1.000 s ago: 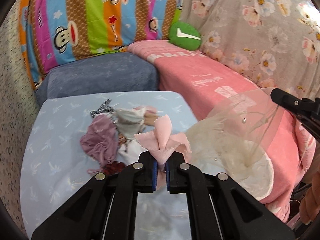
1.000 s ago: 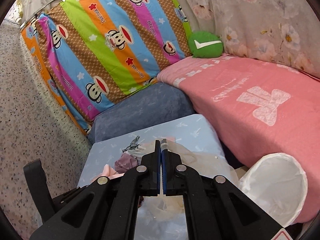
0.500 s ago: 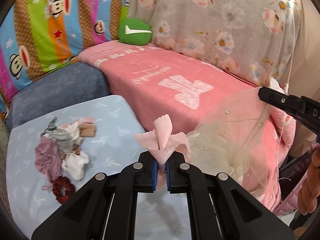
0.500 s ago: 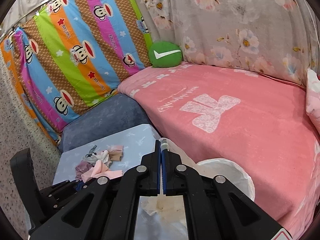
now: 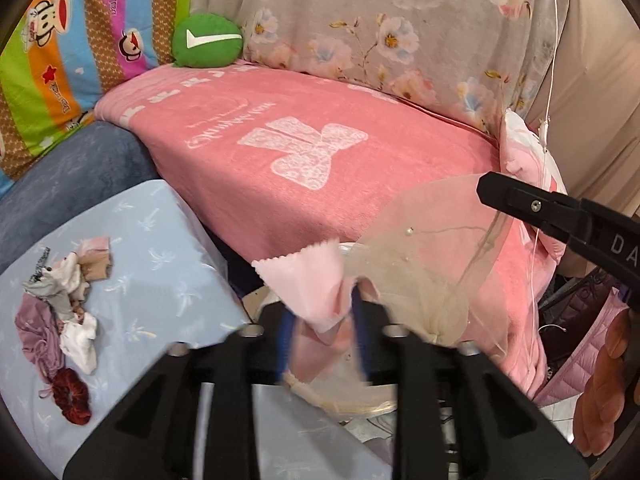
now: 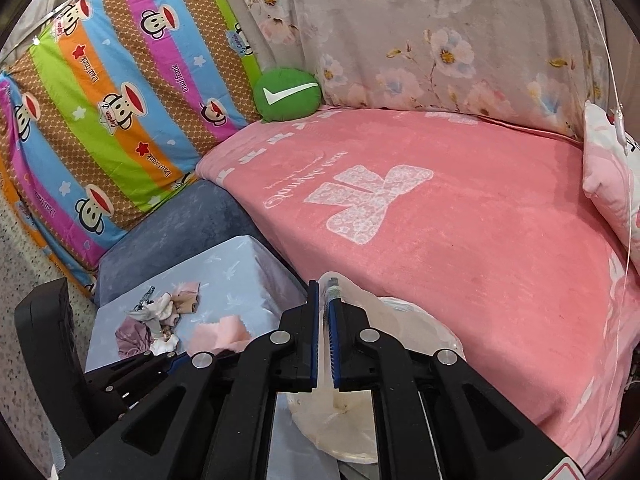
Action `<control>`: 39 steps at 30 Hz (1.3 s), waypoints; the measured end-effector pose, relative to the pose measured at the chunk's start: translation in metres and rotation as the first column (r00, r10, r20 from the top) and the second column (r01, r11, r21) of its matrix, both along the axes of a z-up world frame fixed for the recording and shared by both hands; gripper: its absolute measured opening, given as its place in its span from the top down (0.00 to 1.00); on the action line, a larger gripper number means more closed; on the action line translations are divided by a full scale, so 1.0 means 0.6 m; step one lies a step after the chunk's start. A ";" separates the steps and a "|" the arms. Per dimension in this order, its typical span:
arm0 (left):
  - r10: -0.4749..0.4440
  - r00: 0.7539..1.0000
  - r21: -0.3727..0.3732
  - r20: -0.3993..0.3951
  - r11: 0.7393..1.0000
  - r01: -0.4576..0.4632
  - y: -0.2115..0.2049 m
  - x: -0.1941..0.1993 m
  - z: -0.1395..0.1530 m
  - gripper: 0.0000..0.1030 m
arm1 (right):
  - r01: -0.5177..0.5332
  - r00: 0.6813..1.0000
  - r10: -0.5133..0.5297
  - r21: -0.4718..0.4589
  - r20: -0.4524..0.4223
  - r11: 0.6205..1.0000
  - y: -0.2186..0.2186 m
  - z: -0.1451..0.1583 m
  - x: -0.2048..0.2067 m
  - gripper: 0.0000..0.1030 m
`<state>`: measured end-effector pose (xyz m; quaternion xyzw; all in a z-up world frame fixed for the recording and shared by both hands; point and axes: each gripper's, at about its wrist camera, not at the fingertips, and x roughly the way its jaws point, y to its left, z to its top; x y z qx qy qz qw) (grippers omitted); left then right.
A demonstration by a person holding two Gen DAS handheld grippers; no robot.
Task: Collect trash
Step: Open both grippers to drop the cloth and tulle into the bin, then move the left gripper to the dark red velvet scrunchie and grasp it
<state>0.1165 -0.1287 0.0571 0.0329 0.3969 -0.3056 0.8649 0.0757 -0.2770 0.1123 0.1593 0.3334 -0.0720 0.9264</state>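
My left gripper (image 5: pixel 322 320) hangs over the white lined bin (image 5: pixel 348 404), its jaws opening. The pink cloth (image 5: pixel 304 276) sags loose between the blue pads. The right wrist view shows this cloth (image 6: pixel 218 330) at my left gripper (image 6: pixel 160 364). My right gripper (image 6: pixel 323 292) is opening too, with a narrow gap between its pads. A sheer beige tulle (image 6: pixel 400 320) still drapes off its right fingertip toward the bin (image 6: pixel 344 436). In the left wrist view the tulle (image 5: pixel 424 256) trails from that gripper's fingers (image 5: pixel 532 206).
A pile of cloth scraps (image 5: pixel 68 308) and a dark red scrunchie (image 5: pixel 72 396) lie on the light blue table (image 5: pixel 160 248) to the left. A pink-covered bed (image 5: pixel 320 128) runs behind the bin. A hand (image 5: pixel 608 380) shows at the right edge.
Both grippers have swung right, from over the table to over the bin. The left jaws have parted and the pink cloth has slumped. The right jaws have opened a crack.
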 end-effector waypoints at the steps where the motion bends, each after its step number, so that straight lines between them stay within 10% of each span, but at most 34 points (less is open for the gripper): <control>1: 0.012 1.000 -0.005 0.009 1.000 -0.012 -0.001 -0.001 0.000 0.43 | 0.004 1.000 -0.004 0.001 -0.004 1.000 -0.004 -0.002 0.000 0.89; 14: 0.045 0.997 0.024 0.064 0.999 -0.047 -0.001 0.004 -0.003 0.35 | -0.010 0.997 0.013 0.041 -0.074 0.999 -0.012 -0.039 0.029 0.69; 27: 0.120 0.992 0.055 0.031 0.991 -0.122 0.047 0.019 -0.041 0.35 | 0.047 0.927 -0.034 0.026 -0.374 0.999 -0.029 -0.230 0.003 0.65; 39: 0.177 0.984 0.047 0.005 0.983 -0.177 0.087 0.021 -0.053 0.35 | -0.011 0.973 0.010 -0.002 -0.231 1.000 0.041 -0.141 0.007 0.62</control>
